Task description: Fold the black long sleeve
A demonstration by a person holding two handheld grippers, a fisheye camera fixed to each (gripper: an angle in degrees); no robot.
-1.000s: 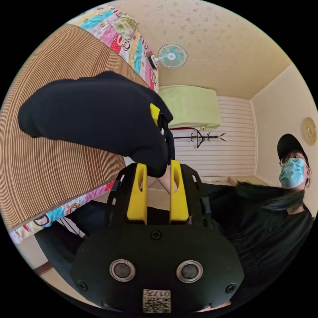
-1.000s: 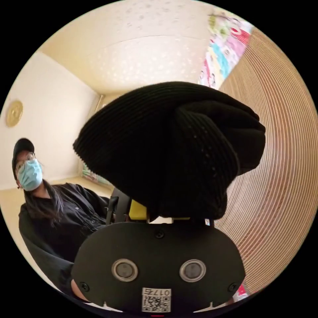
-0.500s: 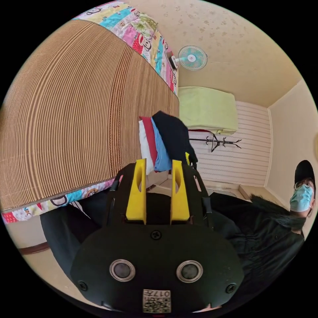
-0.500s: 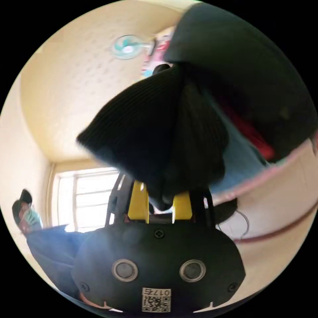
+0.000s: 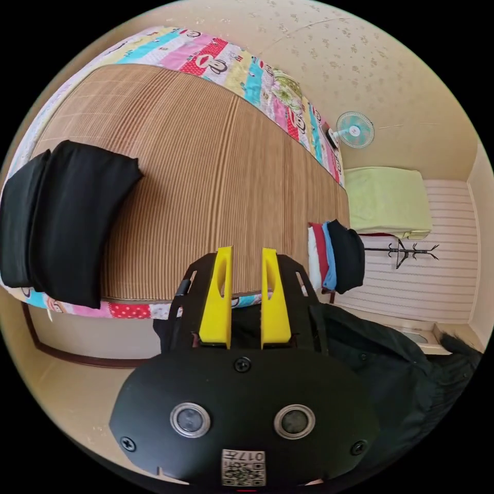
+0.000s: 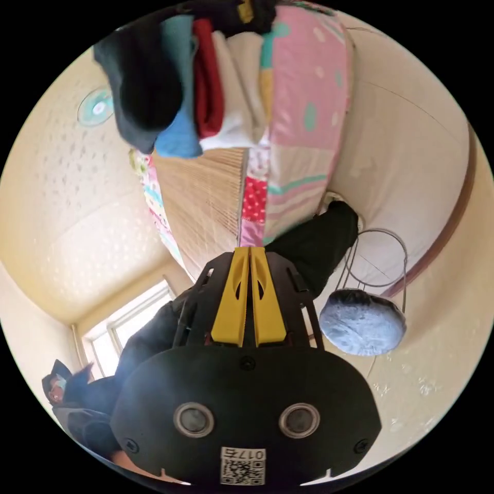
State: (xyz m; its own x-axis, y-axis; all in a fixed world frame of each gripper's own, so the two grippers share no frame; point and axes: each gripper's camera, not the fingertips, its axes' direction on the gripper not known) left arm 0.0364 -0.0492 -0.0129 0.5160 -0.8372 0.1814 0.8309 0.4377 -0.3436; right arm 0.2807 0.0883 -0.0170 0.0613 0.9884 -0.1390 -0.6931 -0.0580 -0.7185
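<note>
Bed mat [image 5: 206,170] carries the stack [image 5: 337,256], probably black long sleeve [image 6: 136,77] topmost, at two o'clock of the narrowly parted, empty left gripper [image 5: 244,293], eleven o'clock of the closed, empty right gripper [image 6: 249,293].

You're getting bright, even daylight in both views; the window [image 6: 123,329] is blowing out white in the right gripper view. Fisheye is bending the edges, corners going black. No motion blur.
</note>
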